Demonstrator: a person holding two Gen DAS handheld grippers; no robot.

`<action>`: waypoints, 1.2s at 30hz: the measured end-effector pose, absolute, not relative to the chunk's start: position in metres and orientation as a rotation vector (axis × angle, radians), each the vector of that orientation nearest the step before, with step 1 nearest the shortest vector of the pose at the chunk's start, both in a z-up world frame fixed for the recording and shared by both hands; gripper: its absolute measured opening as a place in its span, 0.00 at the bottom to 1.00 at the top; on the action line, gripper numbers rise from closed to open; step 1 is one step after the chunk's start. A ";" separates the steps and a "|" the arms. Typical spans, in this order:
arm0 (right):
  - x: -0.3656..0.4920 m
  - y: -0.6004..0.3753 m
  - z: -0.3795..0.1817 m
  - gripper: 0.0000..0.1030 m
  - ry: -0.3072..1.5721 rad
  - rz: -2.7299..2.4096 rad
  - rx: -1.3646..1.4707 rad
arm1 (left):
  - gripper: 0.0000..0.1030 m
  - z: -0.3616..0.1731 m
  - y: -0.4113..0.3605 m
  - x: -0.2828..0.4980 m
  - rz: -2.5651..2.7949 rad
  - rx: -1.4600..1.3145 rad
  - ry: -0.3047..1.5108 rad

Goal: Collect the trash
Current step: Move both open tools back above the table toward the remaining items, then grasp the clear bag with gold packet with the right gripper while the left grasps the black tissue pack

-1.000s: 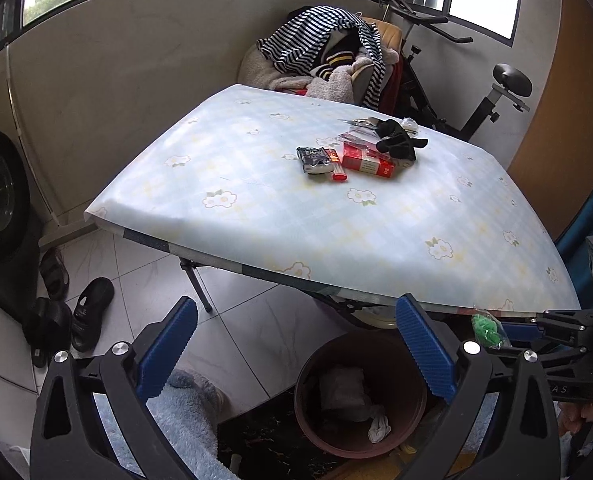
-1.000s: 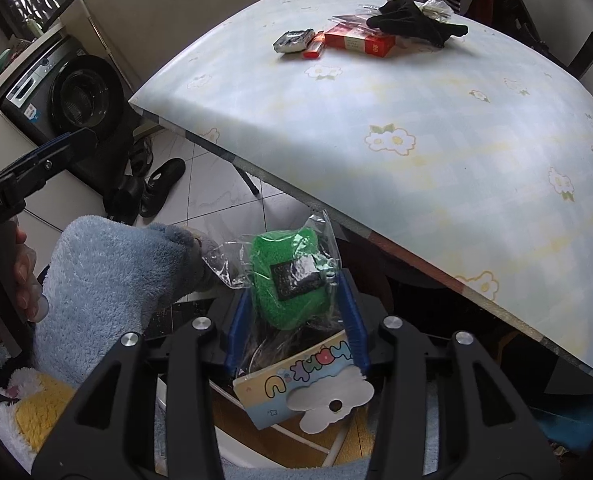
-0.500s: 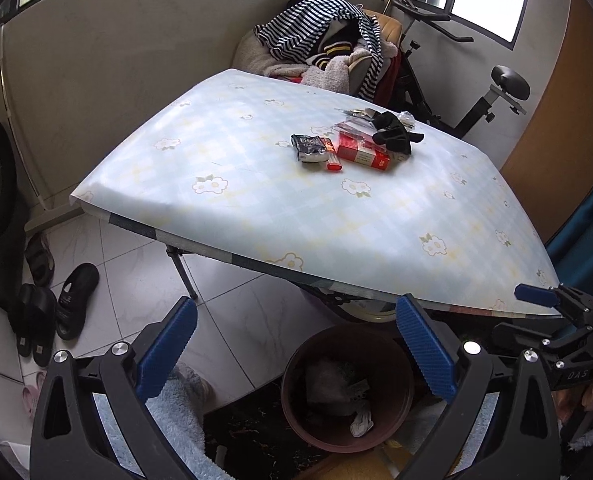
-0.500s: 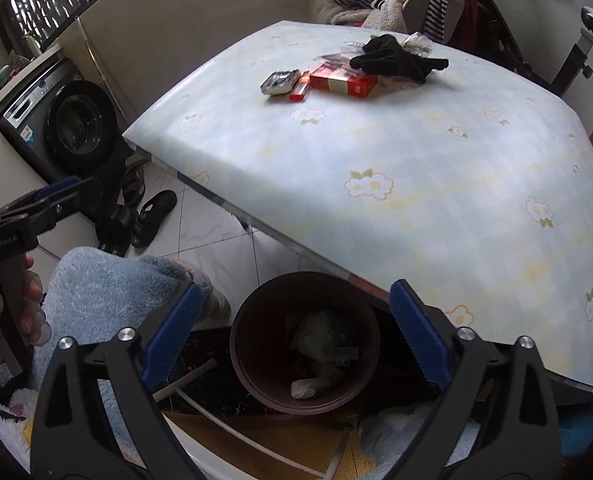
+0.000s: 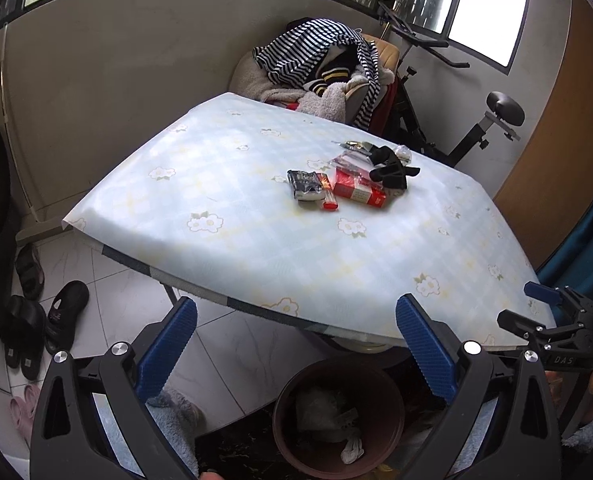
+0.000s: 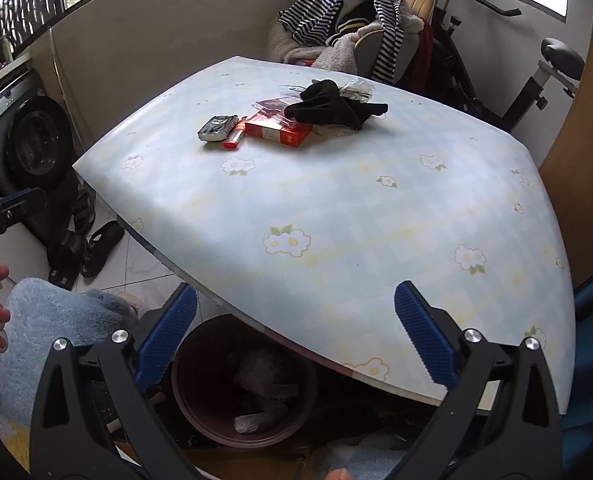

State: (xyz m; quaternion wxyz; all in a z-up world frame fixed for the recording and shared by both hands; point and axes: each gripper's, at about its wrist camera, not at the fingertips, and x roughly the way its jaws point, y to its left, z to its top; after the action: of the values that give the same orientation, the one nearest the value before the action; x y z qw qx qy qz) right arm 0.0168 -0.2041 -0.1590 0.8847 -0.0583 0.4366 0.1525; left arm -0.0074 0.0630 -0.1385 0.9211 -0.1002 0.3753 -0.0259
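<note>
With both jaws spread wide and empty, left gripper point(image 5: 296, 344) and right gripper point(image 6: 296, 340) hang above the brown bin point(image 6: 248, 384), poised for another pick. Remaining litter, red carton point(image 6: 278, 130), lighter point(image 6: 233, 139) and dark packet point(image 6: 215, 127), clustered on the table point(image 6: 336, 216) well beyond that bin.

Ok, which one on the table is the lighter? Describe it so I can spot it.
On the floral tablecloth, find the small cluster of items. The lighter lies between the dark crumpled packet and the red box: it is the thin, translucent red stick.
</note>
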 end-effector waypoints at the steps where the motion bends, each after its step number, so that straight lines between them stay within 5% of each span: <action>1: 0.020 -0.206 -0.158 0.95 0.907 0.323 -0.113 | 0.95 -0.135 0.064 -0.002 -0.051 -0.207 0.768; 9: 0.078 -0.222 -0.139 0.95 0.851 0.292 -0.019 | 0.95 -0.116 0.066 0.068 -0.076 -0.117 0.741; 19: 0.161 -0.227 -0.149 0.94 0.879 0.222 -0.038 | 0.94 -0.169 0.053 0.199 -0.047 -0.130 0.925; 23: 0.183 -0.234 -0.154 0.94 0.877 0.194 -0.026 | 0.71 -0.196 0.050 0.247 -0.041 -0.207 0.992; 33: 0.224 -0.255 -0.162 0.94 0.902 0.186 0.013 | 0.69 -0.230 0.040 0.287 -0.016 -0.175 1.042; 35: 0.235 -0.258 -0.161 0.94 0.896 0.184 0.025 | 0.40 -0.233 0.045 0.284 -0.006 -0.180 1.051; 36: 0.241 -0.259 -0.160 0.94 0.892 0.179 0.026 | 0.33 -0.232 0.048 0.282 -0.017 -0.182 1.047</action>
State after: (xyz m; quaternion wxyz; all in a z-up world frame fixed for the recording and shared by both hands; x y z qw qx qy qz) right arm 0.2409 -0.2587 -0.1600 0.8982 0.0124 0.4309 0.0865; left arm 0.2821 0.0480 -0.2321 0.8621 -0.0868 0.4991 -0.0083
